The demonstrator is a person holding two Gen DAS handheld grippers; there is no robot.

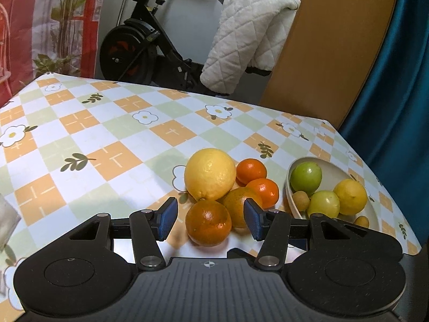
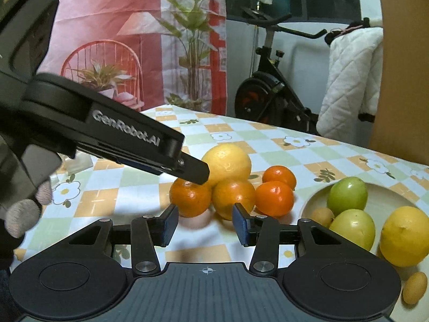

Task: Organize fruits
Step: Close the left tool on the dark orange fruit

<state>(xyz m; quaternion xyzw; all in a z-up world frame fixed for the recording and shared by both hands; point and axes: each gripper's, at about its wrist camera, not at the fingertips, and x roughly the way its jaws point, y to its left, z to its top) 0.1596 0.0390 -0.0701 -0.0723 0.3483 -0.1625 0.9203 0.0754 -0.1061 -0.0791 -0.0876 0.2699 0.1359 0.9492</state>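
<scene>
Both grippers are released, the left gripper (image 1: 210, 218) hanging with its pads either side of a dark orange (image 1: 208, 222) at lower centre of the bench (image 1: 80, 134), the right gripper (image 2: 205, 224) empty near the pile, bowl (image 1: 372, 212) at right.

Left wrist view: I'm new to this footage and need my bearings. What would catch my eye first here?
A heap of citrus sits mid-table on the checked floral tablecloth: a big yellow fruit with oranges and tangerines crowded against it. The nearest orange lies just ahead of the left gripper, whose blue-padded jaws stand apart. To the right, a pale bowl holds green and yellow fruit.
</scene>
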